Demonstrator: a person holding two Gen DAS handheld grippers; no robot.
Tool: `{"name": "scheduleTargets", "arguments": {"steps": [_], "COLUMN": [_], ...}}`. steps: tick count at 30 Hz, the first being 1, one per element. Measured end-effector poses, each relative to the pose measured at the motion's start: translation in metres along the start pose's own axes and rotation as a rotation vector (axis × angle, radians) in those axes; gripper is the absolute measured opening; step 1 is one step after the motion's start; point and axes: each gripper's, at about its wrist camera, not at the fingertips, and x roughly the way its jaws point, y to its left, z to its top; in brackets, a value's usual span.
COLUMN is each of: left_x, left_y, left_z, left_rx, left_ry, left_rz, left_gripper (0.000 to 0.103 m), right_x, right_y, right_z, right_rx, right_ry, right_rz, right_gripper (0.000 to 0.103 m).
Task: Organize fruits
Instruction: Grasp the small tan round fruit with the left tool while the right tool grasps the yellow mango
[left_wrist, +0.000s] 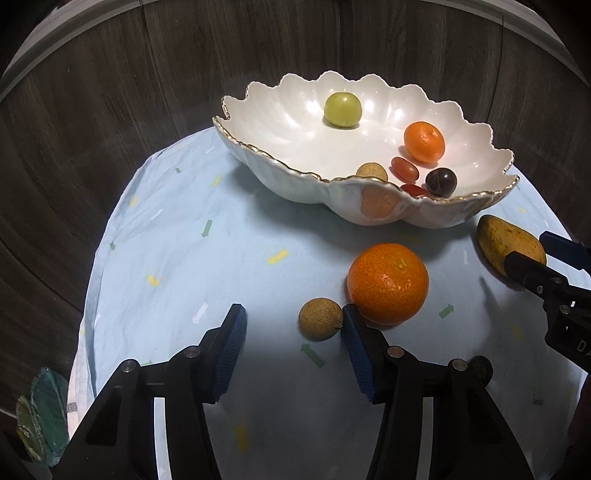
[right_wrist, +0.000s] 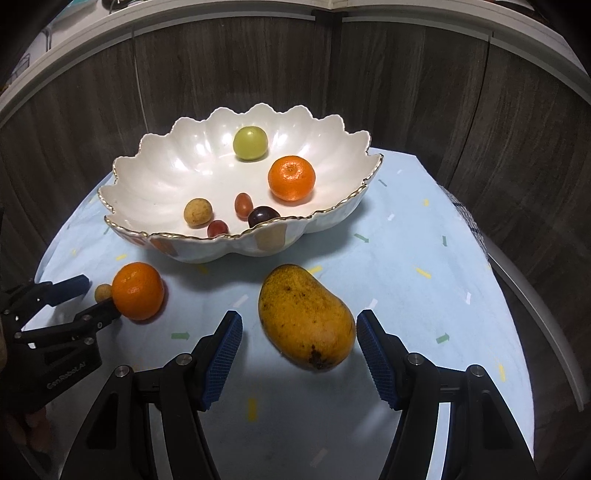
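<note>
A small round tan-brown longan fruit lies on the pale blue cloth-covered table, between the left gripper's parted blue-padded fingers, just beside its right pad and clear of the other; a large orange tangerine sits against that fruit. The speckled yellow mango lies between the right gripper's wide fingers, neither pad pressing it. Behind stands a scalloped white gold-rimmed bowl holding smaller fruits.
</note>
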Motion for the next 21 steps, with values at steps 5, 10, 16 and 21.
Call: {"name": "scheduleTargets", "arguments": {"steps": [5,10,16,21], "left_x": [0.003,0.004,0.002,-0.001], "left_y": [-0.001,-0.002,-0.009,-0.008], "left_z": [0.005,0.009,0.01,0.01], "left_rx": [-0.009,-0.011,0.005,-0.008], "left_ry": [-0.003,-0.011,-0.018,-0.017], "left_rz": [-0.002,-0.009,-0.03,-0.029], "left_gripper": [0.051,0.046,0.027,0.023], "right_x": [0.009,0.018,0.017,0.014], "right_y": [-0.001,-0.002,-0.004,-0.006], "right_z": [0.004,0.004,0.004,0.004], "right_rx": [-0.004,0.002,0.008,0.012], "right_ry": [0.012,0.034,0.017,0.013], "right_rz": [-0.005,0.007,0.014,0.023], "right_gripper": [0.065,0.063,0.058,0.057]}}
